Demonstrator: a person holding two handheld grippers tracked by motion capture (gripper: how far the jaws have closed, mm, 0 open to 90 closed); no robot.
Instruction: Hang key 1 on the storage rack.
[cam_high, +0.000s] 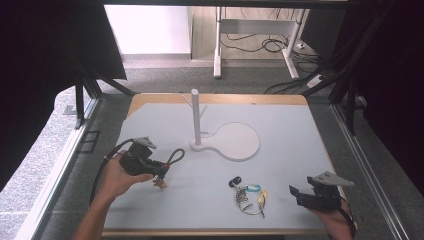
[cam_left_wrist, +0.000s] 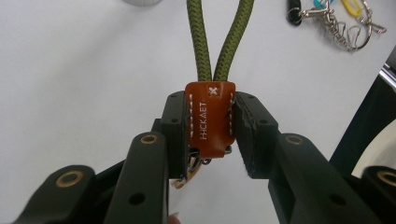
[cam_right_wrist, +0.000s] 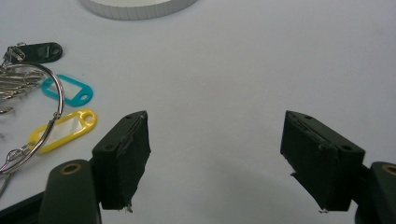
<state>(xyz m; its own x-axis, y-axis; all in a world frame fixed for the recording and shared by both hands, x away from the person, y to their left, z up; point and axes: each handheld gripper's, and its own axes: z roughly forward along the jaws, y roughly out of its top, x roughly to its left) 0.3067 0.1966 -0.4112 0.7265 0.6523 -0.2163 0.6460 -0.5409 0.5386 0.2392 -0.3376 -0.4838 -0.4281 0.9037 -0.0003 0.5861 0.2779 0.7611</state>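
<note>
My left gripper is shut on a keychain's brown leather tab, held a little above the table at the left. Its olive-green cord loop sticks out past the jaws toward the white stand; the cord runs up from the tab, and small metal parts hang under it. My right gripper stands open at the table's front right, its pads wide apart over bare surface. A bunch of keys and tags lies between the two grippers.
A white peg stand with short side arms rises from a round white base at mid-table. The key bunch carries a large ring, black, teal and yellow tags. The table's wooden edge runs along the far side.
</note>
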